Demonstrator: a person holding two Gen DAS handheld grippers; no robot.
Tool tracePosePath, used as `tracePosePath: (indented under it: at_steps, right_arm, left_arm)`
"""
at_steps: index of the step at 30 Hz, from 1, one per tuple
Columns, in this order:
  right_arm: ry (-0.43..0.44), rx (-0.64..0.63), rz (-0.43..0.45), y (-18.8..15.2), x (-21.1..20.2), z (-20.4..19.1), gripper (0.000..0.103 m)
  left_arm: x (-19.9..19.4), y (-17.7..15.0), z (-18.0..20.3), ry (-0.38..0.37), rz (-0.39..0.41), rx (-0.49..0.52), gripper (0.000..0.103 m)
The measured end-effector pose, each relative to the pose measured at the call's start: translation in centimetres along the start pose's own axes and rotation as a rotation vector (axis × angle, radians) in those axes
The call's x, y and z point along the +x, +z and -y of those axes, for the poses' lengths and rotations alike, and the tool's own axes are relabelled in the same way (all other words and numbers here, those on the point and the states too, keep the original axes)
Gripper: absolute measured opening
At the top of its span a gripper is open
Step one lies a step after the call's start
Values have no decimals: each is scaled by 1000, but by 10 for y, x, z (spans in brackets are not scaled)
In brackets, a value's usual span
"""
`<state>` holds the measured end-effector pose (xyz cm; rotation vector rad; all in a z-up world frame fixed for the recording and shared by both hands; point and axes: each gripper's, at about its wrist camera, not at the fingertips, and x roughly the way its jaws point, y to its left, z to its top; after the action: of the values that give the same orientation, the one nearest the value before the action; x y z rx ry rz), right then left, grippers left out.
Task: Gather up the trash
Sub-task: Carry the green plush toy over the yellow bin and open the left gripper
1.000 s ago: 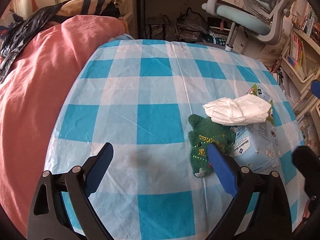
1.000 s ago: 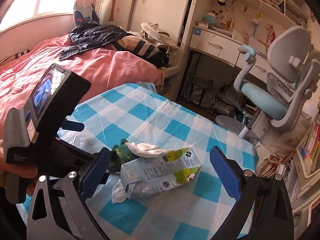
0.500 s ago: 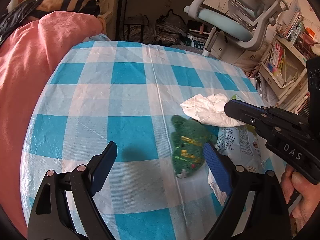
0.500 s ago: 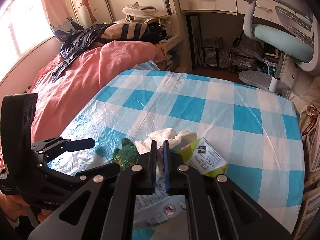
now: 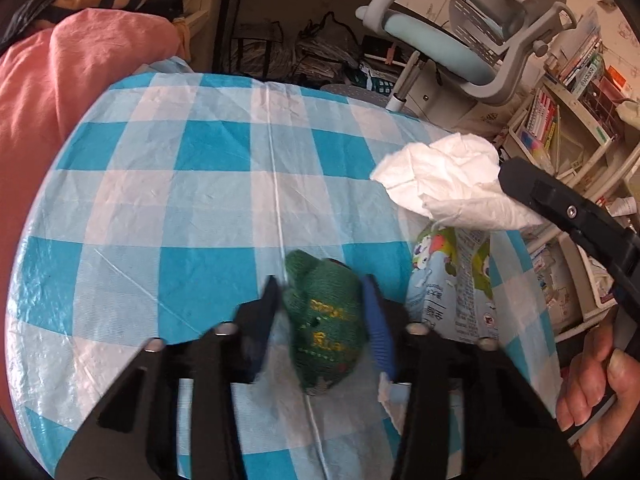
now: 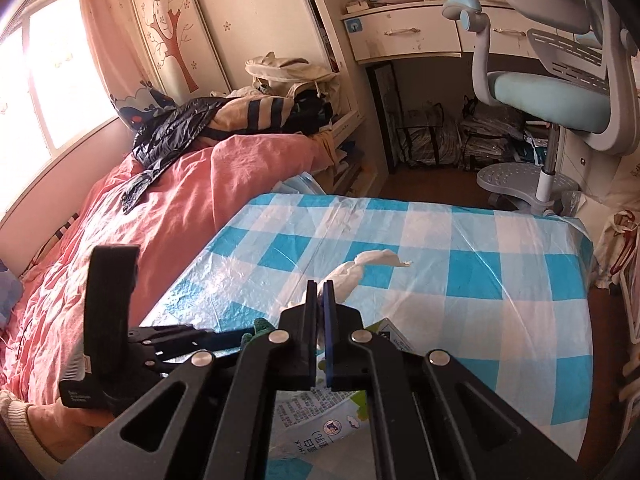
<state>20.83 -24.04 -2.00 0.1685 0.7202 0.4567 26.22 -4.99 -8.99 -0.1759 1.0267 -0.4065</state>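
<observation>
Currently, item one: right hand-held gripper (image 6: pixel 320 290), jaws pressed together on a crumpled white tissue (image 5: pixel 444 176), which hangs lifted clear of the table (image 5: pixel 168 200) and trails forward past the fingertips.

Item two: left hand-held gripper (image 5: pixel 320 312), fingers partly closed about a green knitted toy (image 5: pixel 324 320); both pads sit at its flanks, though motion blur leaves it unclear whether they press it or merely bracket it.

Item three: flattened milk carton (image 5: pixel 452 280), lying on the table just right of the left hand-held gripper and beneath the raised tissue. A further scrap of white paper (image 5: pixel 390 402) lies at its near end.

Beyond: pink bed (image 6: pixel 168 220) to the left, desk chair (image 5: pixel 460 40) ahead.

Risks, as judged: the tissue is pinched by one edge only, so a quick swing may tear or drop it. The soft toy may slip from a loose grip, and it may not be trash at all.
</observation>
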Motion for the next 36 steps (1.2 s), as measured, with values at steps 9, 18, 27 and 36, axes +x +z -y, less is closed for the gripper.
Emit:
tracePosePath:
  at_steps: [9, 18, 27, 36]
  right_arm:
    - [104, 19, 81, -4, -50, -33, 3]
    - [160, 27, 78, -44, -95, -67, 3]
    - [209, 11, 83, -81, -132, -100, 3]
    - [237, -14, 63, -120, -159, -129, 3]
  left_arm:
    - [-56, -27, -20, 52, 53, -39, 24]
    - [-123, -70, -19, 155, 119, -31, 24]
    - [-165, -113, -4, 245, 170, 37, 24]
    - [-192, -149, 11, 261, 205, 74, 24]
